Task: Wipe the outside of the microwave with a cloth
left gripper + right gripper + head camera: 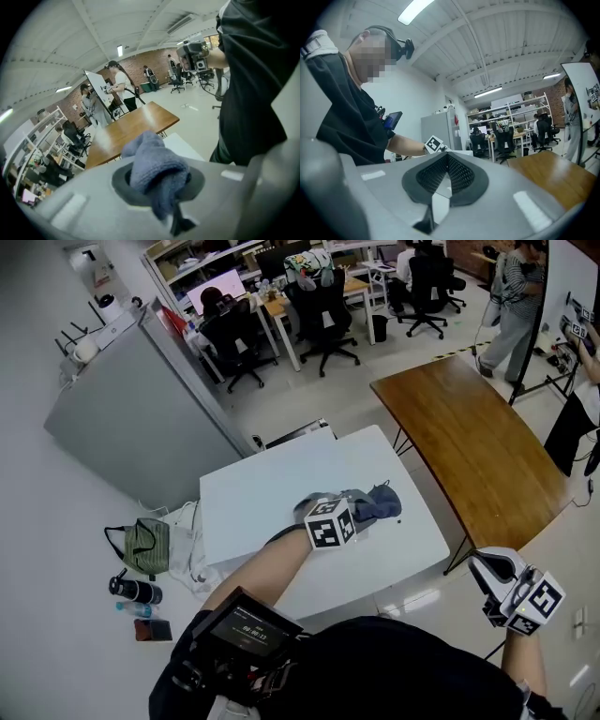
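Pinching the bunched blue-grey cloth in the left tongs, over the right part of the white table; not clear if touching the top. Holding the right tongs pressed together, with nothing between, beyond the table's right edge, well apart from the cloth, near the brown wooden table.

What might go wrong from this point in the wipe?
1. The cloth bunches loosely out of the shut left gripper, so it may slip under rubbing.
2. No microwave shows in any view. The cloth is over a white table, so the wrong surface may get wiped.
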`<state>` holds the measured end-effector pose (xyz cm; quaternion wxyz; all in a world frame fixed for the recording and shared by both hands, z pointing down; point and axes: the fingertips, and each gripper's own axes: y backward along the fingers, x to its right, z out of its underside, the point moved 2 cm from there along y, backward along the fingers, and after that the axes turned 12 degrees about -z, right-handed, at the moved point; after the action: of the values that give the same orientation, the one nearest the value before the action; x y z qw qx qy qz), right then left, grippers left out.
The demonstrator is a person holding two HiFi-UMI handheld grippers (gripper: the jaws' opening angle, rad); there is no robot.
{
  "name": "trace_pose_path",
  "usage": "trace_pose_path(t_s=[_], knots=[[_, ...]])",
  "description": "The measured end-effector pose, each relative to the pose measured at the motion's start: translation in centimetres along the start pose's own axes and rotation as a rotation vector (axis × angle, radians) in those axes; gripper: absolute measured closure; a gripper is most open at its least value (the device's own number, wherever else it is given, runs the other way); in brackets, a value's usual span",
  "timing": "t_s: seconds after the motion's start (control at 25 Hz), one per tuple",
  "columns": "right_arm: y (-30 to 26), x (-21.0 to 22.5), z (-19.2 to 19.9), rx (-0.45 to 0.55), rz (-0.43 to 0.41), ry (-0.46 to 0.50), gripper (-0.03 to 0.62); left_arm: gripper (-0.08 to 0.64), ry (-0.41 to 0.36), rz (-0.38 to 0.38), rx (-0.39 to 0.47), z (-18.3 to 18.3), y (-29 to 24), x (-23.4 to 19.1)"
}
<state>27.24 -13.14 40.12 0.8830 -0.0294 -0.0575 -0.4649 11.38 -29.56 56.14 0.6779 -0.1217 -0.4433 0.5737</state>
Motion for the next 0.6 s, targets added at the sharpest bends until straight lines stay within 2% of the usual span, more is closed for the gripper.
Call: trace_pose_path(t_s=[0.12, 0.28, 0.36, 0.6], knots=[[1.0, -0.5, -0.4, 0.019, 0.005, 0.005, 0.588, 0.503, -0.025, -0.007, -0.024, -0.6, -0.7, 0.9], [-0.7, -2.3, -0.8, 0.025, -0.027, 0.021, 0.588, 0.503, -0.069, -0.151, -0.021, 1.8, 6.1, 1.4], [-2.8, -3.9, -0.9, 0.017, -0.06, 0.036, 0.588, 0.503, -0.074, -0.227, -0.061, 5.5, 11.2, 2.3], [-11.9, -12.2, -0.9, -0.009, -0.183, 0.068, 0.588, 0.503, -0.1, -0.413, -0.283, 20.1, 25.5, 8.5]])
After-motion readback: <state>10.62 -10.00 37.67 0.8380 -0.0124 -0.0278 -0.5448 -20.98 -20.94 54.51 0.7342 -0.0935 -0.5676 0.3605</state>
